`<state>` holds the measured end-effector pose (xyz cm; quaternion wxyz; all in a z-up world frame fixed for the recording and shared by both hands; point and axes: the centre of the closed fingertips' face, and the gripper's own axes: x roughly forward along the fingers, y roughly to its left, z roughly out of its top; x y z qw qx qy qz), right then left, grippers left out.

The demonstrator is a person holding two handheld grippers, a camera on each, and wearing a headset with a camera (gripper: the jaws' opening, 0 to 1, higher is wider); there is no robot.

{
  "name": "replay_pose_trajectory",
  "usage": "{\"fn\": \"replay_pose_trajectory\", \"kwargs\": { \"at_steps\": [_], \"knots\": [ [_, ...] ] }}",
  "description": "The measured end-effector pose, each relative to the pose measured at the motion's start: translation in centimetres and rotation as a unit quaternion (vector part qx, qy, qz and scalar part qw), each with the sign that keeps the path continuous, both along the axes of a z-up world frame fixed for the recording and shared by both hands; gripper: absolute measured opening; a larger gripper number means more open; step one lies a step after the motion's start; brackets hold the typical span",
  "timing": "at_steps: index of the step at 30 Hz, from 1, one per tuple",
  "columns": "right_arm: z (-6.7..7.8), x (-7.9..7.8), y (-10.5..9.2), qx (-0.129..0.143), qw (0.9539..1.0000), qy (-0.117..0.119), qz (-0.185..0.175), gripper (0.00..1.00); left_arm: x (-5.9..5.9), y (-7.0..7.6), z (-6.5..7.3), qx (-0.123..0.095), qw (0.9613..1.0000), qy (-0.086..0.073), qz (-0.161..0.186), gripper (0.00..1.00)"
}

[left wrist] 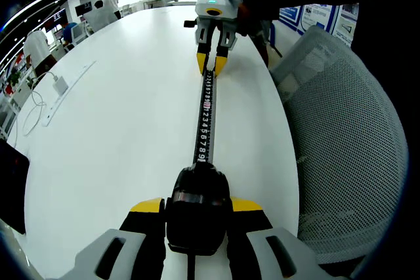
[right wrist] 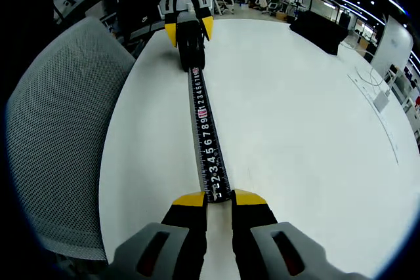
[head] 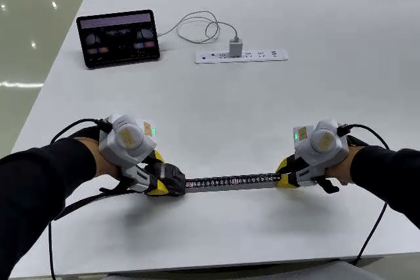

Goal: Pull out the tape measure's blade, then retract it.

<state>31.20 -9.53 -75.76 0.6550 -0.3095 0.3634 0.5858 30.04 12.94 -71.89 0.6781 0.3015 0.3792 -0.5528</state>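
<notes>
I counted two grippers, the left gripper point(head: 159, 175) and the right gripper point(head: 283, 174), plus one tape measure point(head: 174, 180), one tablet point(head: 119, 37), one power strip point(head: 262, 55), one charger point(head: 235, 48) and one mesh chair point(right wrist: 59, 129).

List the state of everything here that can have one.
Black numbered blade: pulled out, flat on the white table.
Left tongs: shut on the black tape measure case.
Right tongs: shut on that blade's tip.
Black tablet: screen lit.
White charger: plugged into the white power strip.

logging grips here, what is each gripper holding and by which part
The left gripper clamps the black tape measure case by its two sides; the right gripper pinches the free tip of its black numbered blade.
</notes>
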Motion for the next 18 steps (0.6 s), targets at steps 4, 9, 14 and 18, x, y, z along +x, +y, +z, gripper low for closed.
{"fn": "replay_pose_trajectory", "kwargs": {
  "at_steps": [4, 9, 14, 18],
  "knots": [
    [0.0, 0.0, -0.4, -0.001, 1.0000, 0.001, -0.003, 0.08, -0.1, 0.0, 0.1, -0.001, 1.0000, 0.000, 0.000, 0.32],
    [0.0, 0.0, -0.8, -0.002, 1.0000, 0.001, -0.005, 0.08, 0.0, 0.0, 0.1, -0.001, 1.0000, 0.000, 0.000, 0.32],
    [-0.1, 0.0, -1.1, -0.006, 1.0000, 0.001, -0.005, 0.08, -0.1, -0.1, 0.1, -0.001, 1.0000, 0.000, 0.000, 0.32],
    [-0.1, 0.1, -1.5, -0.006, 1.0000, 0.000, -0.007, 0.08, 0.0, 0.0, 0.1, -0.002, 1.0000, 0.001, 0.000, 0.32]
  ]
}}
